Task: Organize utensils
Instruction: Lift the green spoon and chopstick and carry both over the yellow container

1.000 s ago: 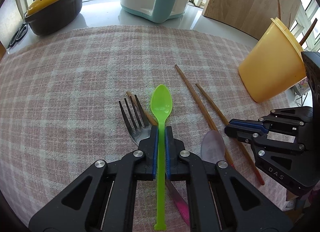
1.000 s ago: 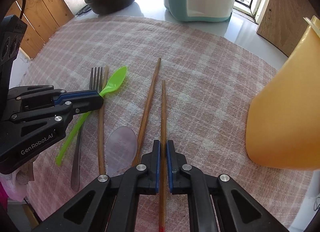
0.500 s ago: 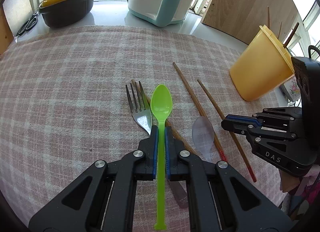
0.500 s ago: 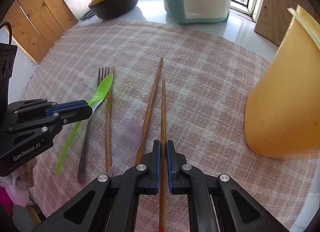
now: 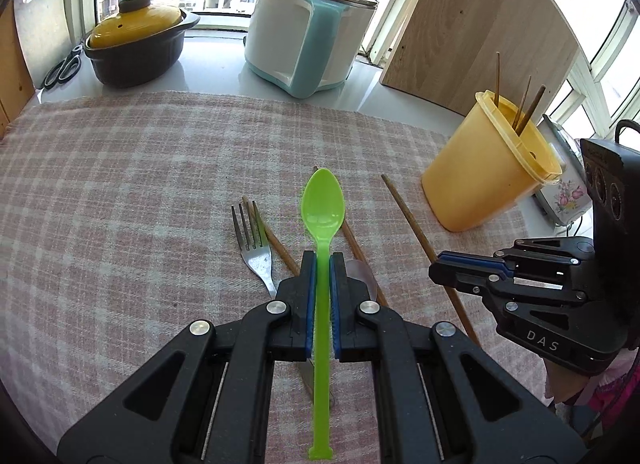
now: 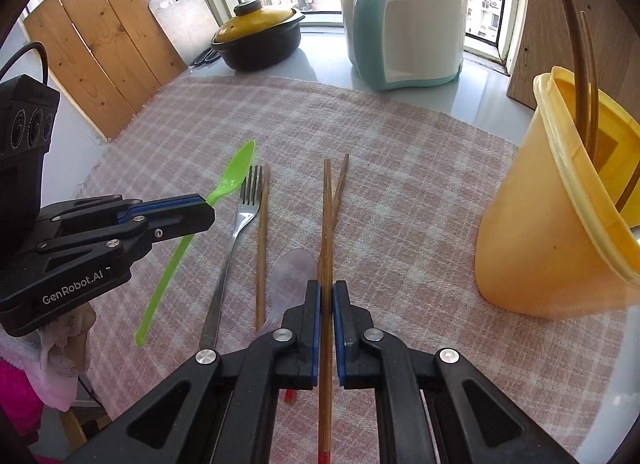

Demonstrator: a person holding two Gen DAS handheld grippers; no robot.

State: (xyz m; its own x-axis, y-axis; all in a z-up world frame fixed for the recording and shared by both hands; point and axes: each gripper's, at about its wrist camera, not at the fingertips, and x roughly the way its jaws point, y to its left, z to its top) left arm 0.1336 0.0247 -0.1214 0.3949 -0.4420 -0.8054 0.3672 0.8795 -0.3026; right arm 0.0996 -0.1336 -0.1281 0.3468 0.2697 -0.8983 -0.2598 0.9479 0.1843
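Observation:
My left gripper (image 5: pixel 322 260) is shut on a green plastic spoon (image 5: pixel 322 208) and holds it above the checked cloth; it also shows in the right wrist view (image 6: pixel 200 208). My right gripper (image 6: pixel 327 288) is shut on a wooden chopstick (image 6: pixel 327 208), lifted off the cloth; it shows at the right of the left wrist view (image 5: pixel 440 268). A yellow utensil cup (image 6: pixel 560 216) with chopsticks in it stands to the right. On the cloth lie a metal fork (image 6: pixel 236 232), two more chopsticks (image 6: pixel 262 240) and a translucent spoon (image 6: pixel 292 268).
At the back stand a white and teal electric pot (image 5: pixel 308 36), a dark casserole with a yellow lid (image 5: pixel 136 44) and scissors (image 5: pixel 64 68). A wooden board (image 5: pixel 480 24) leans behind the cup. The pink checked cloth (image 5: pixel 120 184) covers the table.
Both grippers have risen from the cloth, the left carrying the green spoon and the right its chopstick. The views have tilted up, showing more of the back.

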